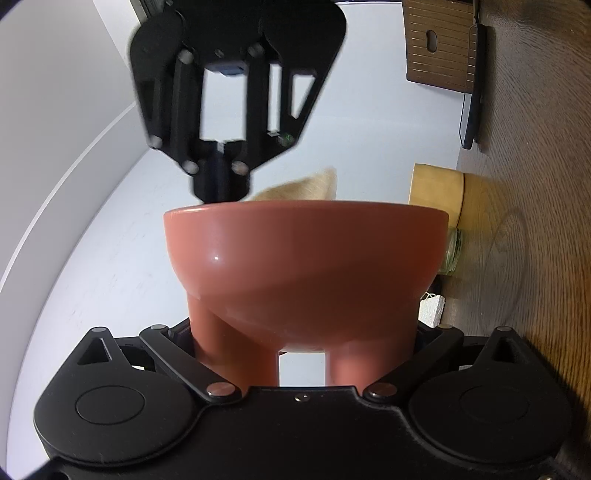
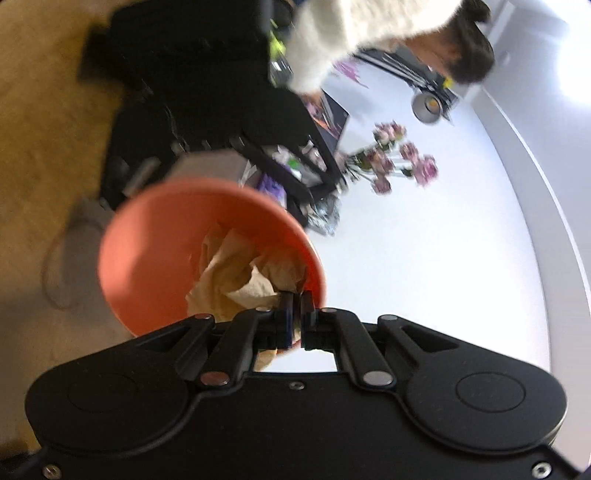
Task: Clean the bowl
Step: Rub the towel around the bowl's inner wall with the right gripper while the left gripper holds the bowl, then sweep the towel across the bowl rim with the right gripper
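A terracotta footed bowl (image 1: 303,266) fills the left wrist view, held in the air. My left gripper (image 1: 303,354) is shut on the bowl's legs, its fingers hidden behind them. In the right wrist view the same bowl (image 2: 147,254) opens toward the camera. My right gripper (image 2: 295,306) is shut on a crumpled beige paper towel (image 2: 240,273) that lies inside the bowl against its wall. In the left wrist view the right gripper's body (image 1: 229,96) hangs over the bowl's rim, and a tip of the paper towel (image 1: 310,184) shows above the rim.
A wooden table (image 1: 535,221) carries a glass jar with a wooden lid (image 1: 443,206), a white crumpled scrap (image 1: 432,308) and a dark phone (image 1: 474,85). In the right wrist view a person in a white sweater (image 2: 354,33), pink flowers (image 2: 399,158) and a black rack (image 2: 288,162) are beyond.
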The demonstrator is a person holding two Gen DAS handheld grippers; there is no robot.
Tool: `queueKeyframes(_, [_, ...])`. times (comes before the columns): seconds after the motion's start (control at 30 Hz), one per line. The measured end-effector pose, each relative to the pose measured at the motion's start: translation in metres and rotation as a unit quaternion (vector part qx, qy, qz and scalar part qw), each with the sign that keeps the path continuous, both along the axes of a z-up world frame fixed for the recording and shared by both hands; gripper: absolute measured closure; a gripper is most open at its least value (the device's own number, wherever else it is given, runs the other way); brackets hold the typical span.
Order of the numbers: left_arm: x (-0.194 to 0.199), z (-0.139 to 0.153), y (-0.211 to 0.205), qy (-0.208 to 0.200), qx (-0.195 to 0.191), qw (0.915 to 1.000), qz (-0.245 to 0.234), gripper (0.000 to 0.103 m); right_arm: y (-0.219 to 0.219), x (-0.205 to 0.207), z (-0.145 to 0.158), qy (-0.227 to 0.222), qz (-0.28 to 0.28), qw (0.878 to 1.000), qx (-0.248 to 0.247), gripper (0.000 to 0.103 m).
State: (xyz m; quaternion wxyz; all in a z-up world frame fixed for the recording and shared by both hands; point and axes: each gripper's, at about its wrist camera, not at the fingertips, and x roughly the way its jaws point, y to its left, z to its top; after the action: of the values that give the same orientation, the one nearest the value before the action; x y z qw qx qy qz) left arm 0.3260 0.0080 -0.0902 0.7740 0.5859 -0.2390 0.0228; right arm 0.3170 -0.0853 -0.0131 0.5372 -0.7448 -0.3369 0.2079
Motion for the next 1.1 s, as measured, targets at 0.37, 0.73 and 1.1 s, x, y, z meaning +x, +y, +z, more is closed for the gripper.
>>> queueKeyframes(0.37, [-0.004,-0.002,-0.002,0.000,0.000,1.0000,0.000,0.005,-0.017,0.015,-0.048,0.040,-0.043,0.996,-0.067,0.100])
queueKeyframes(0.73, [-0.003,-0.002,-0.002,0.000,0.000,1.0000,0.000,0.005,-0.003,-0.035,-0.042,0.021,0.031,0.998,-0.049,0.100])
queueKeyframes(1.1, [-0.003,-0.002,-0.002,0.000,0.000,1.0000,0.000,0.005,0.003,-0.005,-0.032,0.018,-0.008,0.999,-0.051,0.100])
